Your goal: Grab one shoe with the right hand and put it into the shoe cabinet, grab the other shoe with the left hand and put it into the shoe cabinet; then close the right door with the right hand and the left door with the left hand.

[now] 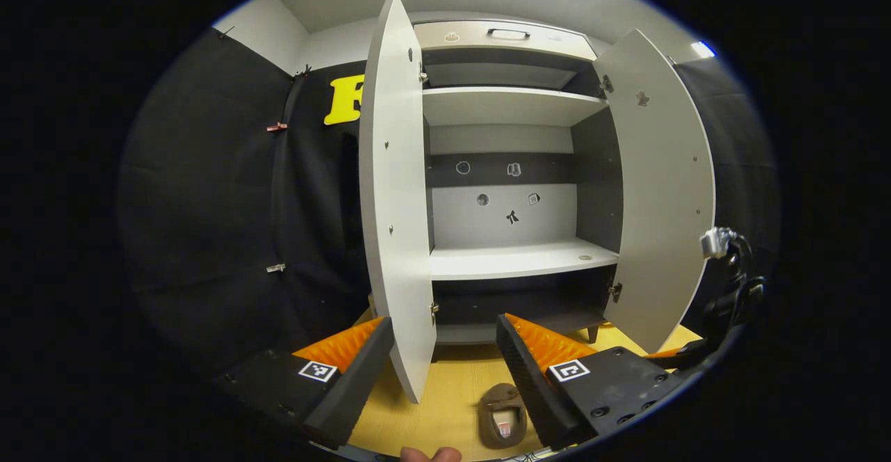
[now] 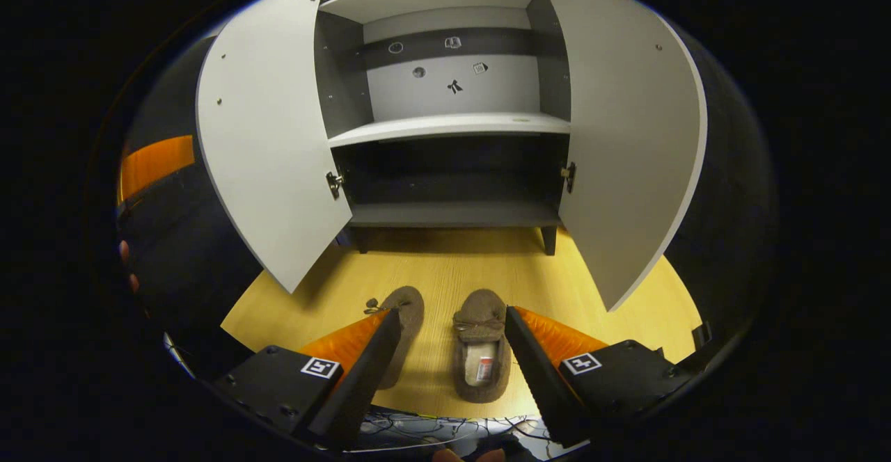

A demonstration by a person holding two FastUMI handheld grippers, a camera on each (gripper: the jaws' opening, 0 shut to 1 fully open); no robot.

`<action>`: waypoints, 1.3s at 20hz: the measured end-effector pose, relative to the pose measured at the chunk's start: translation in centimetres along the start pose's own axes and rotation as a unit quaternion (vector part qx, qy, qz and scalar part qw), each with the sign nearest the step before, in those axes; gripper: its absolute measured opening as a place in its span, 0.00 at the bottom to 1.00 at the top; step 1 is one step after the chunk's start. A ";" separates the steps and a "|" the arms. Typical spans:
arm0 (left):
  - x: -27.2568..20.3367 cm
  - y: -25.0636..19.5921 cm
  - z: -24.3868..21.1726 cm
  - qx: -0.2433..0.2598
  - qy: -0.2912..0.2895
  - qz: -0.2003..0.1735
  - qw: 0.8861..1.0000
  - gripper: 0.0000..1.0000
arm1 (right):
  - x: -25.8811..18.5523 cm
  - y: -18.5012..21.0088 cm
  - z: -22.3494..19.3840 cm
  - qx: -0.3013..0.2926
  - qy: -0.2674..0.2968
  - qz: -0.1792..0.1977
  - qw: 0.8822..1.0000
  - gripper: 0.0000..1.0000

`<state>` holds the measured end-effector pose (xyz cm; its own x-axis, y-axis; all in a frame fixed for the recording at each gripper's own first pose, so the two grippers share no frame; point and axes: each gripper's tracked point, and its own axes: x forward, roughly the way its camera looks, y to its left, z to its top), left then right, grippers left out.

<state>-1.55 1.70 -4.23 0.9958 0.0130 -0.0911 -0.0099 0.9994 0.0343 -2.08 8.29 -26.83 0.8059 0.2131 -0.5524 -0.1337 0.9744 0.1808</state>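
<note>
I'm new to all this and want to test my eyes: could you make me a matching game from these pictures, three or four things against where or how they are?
Things:
1. pair of brown slippers
2. white cabinet doors
3. white middle shelf
4. right gripper

States:
A. swung wide open
B. bare, nothing on it
C. on the yellow wooden floor
D. open, hovering above the slippers

Pairs: 1-C, 2-A, 3-B, 4-D
</note>
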 end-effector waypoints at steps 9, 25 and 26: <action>0.4 1.3 -2.2 0.001 0.022 0.009 1.000 0.95 | 7.5 -1.2 -9.9 0.016 0.094 -0.012 0.995 1.00; 1.9 2.6 -5.4 0.005 0.063 0.013 0.998 0.95 | 16.6 -2.8 -10.3 0.067 0.069 -0.060 0.994 0.12; 1.9 2.5 -5.5 0.006 0.063 0.012 0.998 0.95 | 16.1 -2.7 -9.8 0.062 0.067 -0.057 0.994 0.12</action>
<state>-0.14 4.41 -9.76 0.9756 0.0414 -0.2154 -0.0312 0.9982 0.0505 5.61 9.81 -44.21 0.7271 0.1176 -0.6764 0.0333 0.9780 0.2058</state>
